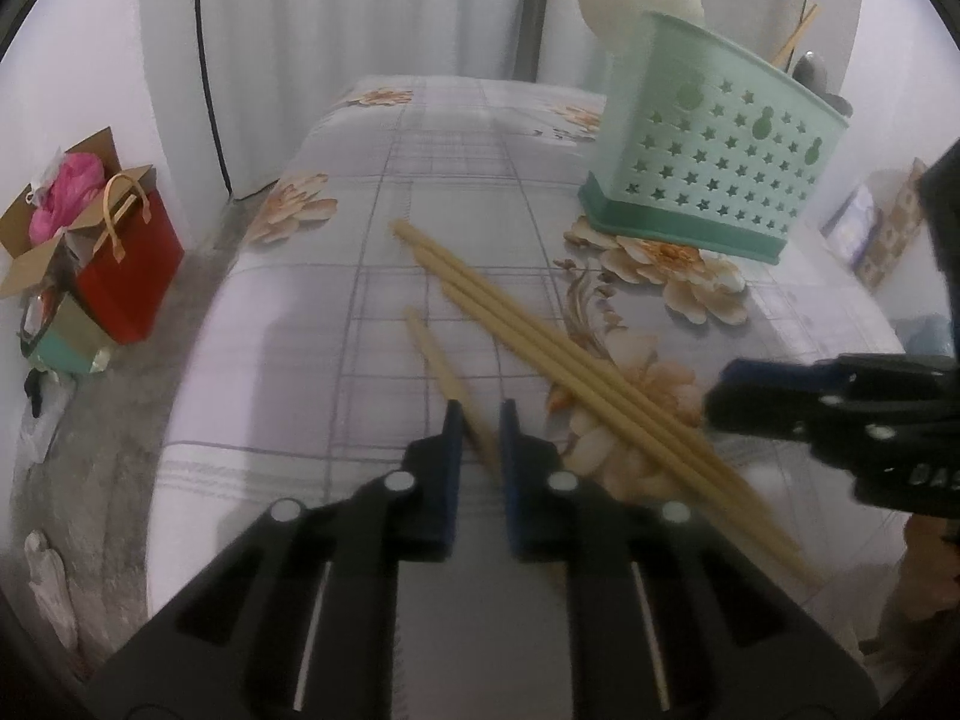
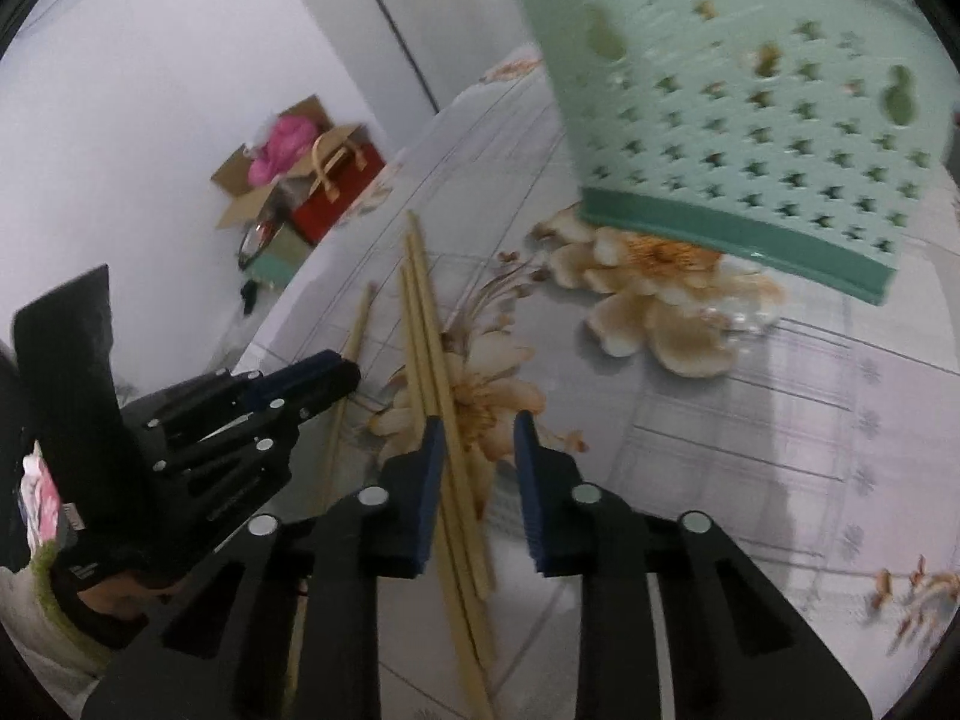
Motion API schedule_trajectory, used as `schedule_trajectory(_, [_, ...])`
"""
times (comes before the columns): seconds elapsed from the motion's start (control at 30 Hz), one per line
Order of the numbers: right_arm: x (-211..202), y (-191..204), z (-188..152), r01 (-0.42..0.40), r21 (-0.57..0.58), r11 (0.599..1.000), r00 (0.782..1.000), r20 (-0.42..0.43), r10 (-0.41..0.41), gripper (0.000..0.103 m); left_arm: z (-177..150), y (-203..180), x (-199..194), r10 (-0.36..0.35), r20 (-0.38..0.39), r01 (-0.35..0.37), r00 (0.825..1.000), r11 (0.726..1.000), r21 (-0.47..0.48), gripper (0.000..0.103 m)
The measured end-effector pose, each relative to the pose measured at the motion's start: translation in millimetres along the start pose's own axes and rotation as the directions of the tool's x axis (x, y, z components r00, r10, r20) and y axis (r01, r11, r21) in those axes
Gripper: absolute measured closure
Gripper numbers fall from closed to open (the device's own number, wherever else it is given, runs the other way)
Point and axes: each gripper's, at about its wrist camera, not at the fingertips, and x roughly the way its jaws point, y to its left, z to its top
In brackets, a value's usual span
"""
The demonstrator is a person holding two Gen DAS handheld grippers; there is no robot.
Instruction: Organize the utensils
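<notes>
A worktop (image 1: 372, 324) under a grey checked cloth with printed flowers carries the utensils. The landmark is a mint-green basket (image 1: 708, 168) pierced with stars, standing upright toward the far right of the cloth, with a pale round utensil head and thin sticks rising from it.

In front of the basket, well apart from its dark green base, three long chopsticks (image 1: 576, 372) lie side by side in a bundle, slanting from the middle of the cloth toward the near right. A single chopstick (image 1: 444, 372) lies to their left, farther from the basket and almost parallel to the bundle.

The left gripper (image 1: 483, 420) has its jaws drawn nearly together around the near end of the single chopstick; its blue pads sit tight beside the stick, so it looks gripped. The right gripper (image 2: 477, 429) hangs over the bundle with its jaws partly closed; the sticks pass by its left pad, and a gap remains on the other side, so nothing is pinched.

Bare cloth lies open between bundle and basket. The worktop's left edge drops to a grey floor, where a red bag (image 1: 129, 276) and a cardboard box (image 1: 36, 240) stand near the wall.
</notes>
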Motion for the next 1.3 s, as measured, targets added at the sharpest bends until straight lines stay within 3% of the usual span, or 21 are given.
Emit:
schedule_trajectory(0.23, [19,11,8,0.002,-0.056,0.998,0.999,-0.047,-0.005,0.090,-1,10,-1,0.001,0.008,-0.001,1.000,1.000,-0.020,0.096])
schedule_trajectory(0.73, [28,16,16,0.041,-0.101,0.994,0.998,-0.034,-0.045,0.096,-2,14,-2,0.000,0.020,0.001,1.000,0.999,-0.038,0.097])
schedule_trajectory(0.87, [17,6,8,0.053,-0.077,0.996,0.997,-0.045,-0.056,0.096,-2,19,-4,-0.020,-0.003,0.020,1.000,0.997,-0.074,0.098])
schedule_trajectory(1.1, [-15,-8,-26,0.084,-0.095,0.992,0.990,-0.104,-0.094,0.096,-7,27,-12,-0.121,-0.088,0.105,0.989,0.981,-0.166,0.098])
schedule_trajectory(1.23, [-29,-15,-40,0.106,-0.109,0.988,0.982,-0.145,-0.121,0.095,-6,23,-11,-0.120,-0.122,0.099,0.985,0.982,-0.162,0.096])
schedule_trajectory(1.3, [-30,-18,-40,0.120,-0.111,0.987,0.980,-0.144,-0.135,0.095,-6,19,-11,-0.113,-0.121,0.096,0.986,0.986,-0.140,0.090])
